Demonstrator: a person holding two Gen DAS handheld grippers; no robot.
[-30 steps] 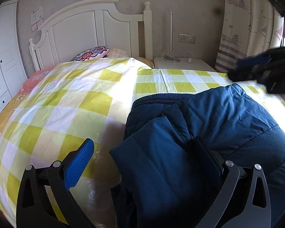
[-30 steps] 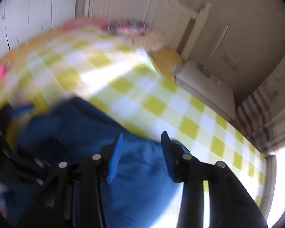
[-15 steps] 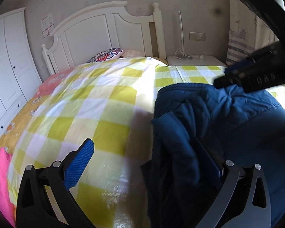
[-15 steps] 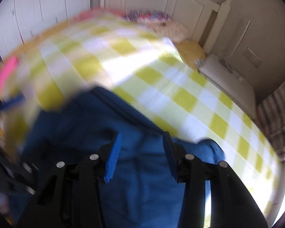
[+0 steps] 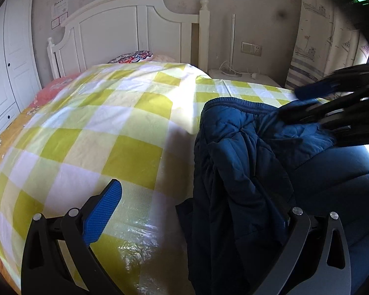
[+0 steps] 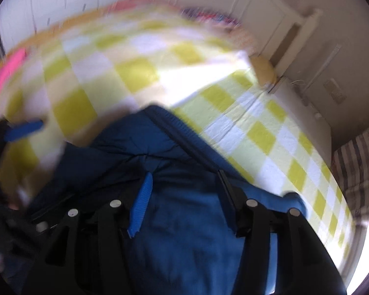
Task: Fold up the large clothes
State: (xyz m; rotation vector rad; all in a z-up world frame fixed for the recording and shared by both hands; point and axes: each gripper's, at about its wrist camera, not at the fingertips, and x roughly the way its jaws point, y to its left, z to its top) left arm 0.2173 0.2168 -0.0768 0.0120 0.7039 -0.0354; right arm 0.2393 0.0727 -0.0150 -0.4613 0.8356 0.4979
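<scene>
A dark blue quilted jacket (image 5: 258, 162) lies bunched on a bed with a yellow-and-white checked cover (image 5: 105, 127). My left gripper (image 5: 196, 211) is open; its left finger hangs over the cover and its right finger is hidden in the jacket's folds. My right gripper (image 6: 184, 196) is open, its fingers low over the jacket (image 6: 184, 233). In the left wrist view the right gripper (image 5: 332, 103) hovers at the jacket's far right edge near the collar. The right wrist view is blurred.
A white headboard (image 5: 125, 29) and patterned pillows (image 5: 132, 56) stand at the bed's far end. A white nightstand (image 5: 243, 78) with a lamp pole and a curtain (image 5: 315, 49) are at the right. White wardrobe doors (image 5: 7, 56) are at the left.
Both grippers have moved closer along the jacket. The right gripper has opened wider and dropped onto the jacket. The jacket's left edge has bunched up more.
</scene>
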